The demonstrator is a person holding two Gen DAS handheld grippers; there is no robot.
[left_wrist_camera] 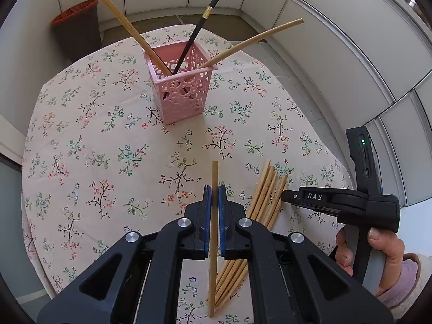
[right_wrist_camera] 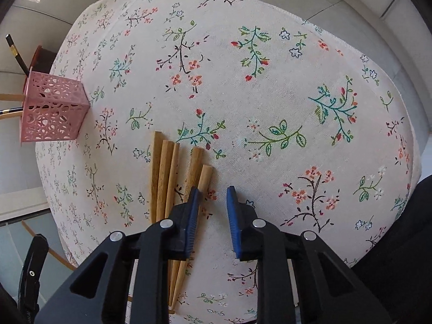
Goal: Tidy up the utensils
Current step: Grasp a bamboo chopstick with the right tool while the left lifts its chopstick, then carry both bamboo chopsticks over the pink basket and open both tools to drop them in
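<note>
1. Left gripper (left_wrist_camera: pixel 214 199) is clamped on 1 wooden chopstick (left_wrist_camera: pixel 214 178), held above the tabletop (left_wrist_camera: pixel 81 140); its long axis runs straight along my view, with 1 end past the fingertips toward the pink basket (left_wrist_camera: pixel 179 91) and the other end trailing back under the gripper.
2. Right gripper (right_wrist_camera: pixel 213 197) has its jaws partly apart with only cloth showing between the blue pads (right_wrist_camera: pixel 193 216); I see nothing pinched.
3. Its left pad lies over the rightmost stick of the loose chopstick bundle (right_wrist_camera: pixel 167 172); I cannot tell if it touches.
4. That bundle lies flat on the floral tabletop, 5 blunt ends visible in the right wrist view, fanned slightly and pointing away from me, thin ends toward the near edge.
5. From the left wrist view, the basket stands upright, well apart from the bundle, holding 2 wooden chopsticks and 1 black chopstick (left_wrist_camera: pixel 197 35), all leaning outward.
6. A hand (left_wrist_camera: pixel 378 251) grips the right gripper's handle.
</note>
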